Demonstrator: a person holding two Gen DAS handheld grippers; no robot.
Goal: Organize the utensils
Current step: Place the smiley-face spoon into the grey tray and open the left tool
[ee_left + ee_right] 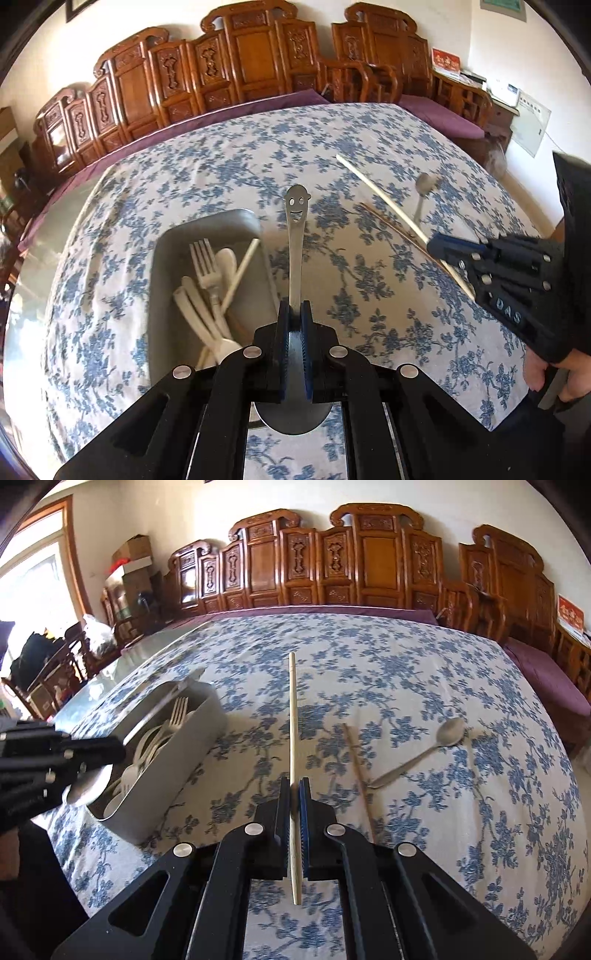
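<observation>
Utensils: smiley-handled steel spoon (294,236), stiff and slick, pinched at its neck by left gripper (294,314) beside grey tray (207,225); light chopstick (292,738) clamped mid-shaft in right gripper (294,794).

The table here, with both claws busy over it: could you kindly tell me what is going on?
A person is sorting utensils into a grey bin that already holds a fork and pale spoons. The left claw is shut on a smiley-handled metal spoon, beside the bin. The right claw is shut on a pale chopstick. A brown chopstick and a metal spoon lie on the floral tablecloth.
</observation>
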